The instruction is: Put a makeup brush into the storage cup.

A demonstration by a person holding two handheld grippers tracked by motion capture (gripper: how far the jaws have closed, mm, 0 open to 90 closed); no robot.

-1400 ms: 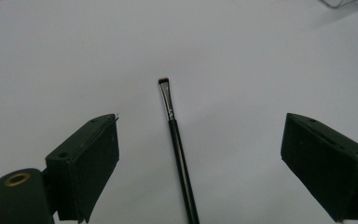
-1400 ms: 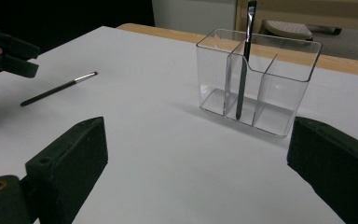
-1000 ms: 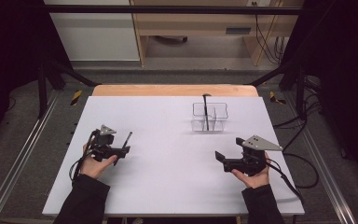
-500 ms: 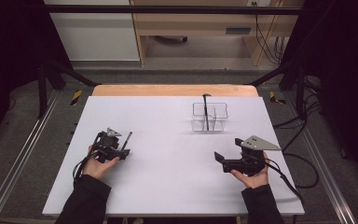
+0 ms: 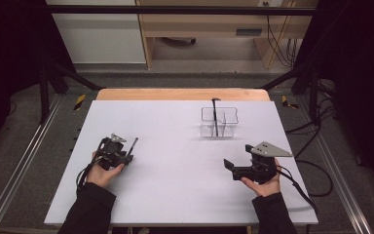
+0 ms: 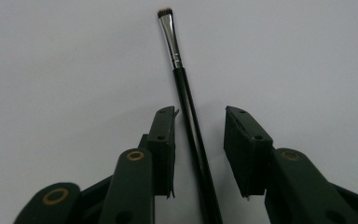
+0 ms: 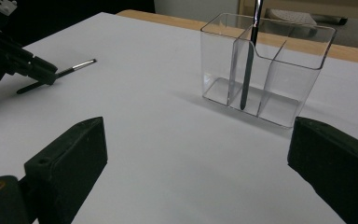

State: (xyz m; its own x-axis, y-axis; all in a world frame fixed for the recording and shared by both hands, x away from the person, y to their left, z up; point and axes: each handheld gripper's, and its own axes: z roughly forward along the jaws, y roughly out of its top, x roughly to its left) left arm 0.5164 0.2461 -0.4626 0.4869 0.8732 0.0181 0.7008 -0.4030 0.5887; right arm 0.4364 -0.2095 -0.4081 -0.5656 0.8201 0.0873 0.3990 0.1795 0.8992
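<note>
White table (image 5: 175, 195), clear divided holder (image 5: 218, 122) at the far side. My right tongs (image 5: 230, 168) idle, released wide. My left tongs (image 6: 199, 140) have been closing around the brush (image 6: 186, 98) lying flat; pads not yet touching. Light, stiff, slick handle: I'd pinch mid-handle, below the ferrule.

The right gripper (image 7: 198, 177) holds its two black jaws wide apart over the bare white tabletop (image 7: 158, 140), with nothing between them. Beyond the right-hand jaw stands a clear plastic organiser box with inner dividers (image 7: 279, 70); a slim dark stick-like tool (image 7: 248, 70) stands upright inside one of its compartments. Far off beyond the left-hand jaw, the other black gripper (image 7: 39, 73) sits low at a thin black-handled brush with a silver ferrule (image 7: 77, 67) lying on the tabletop.
</note>
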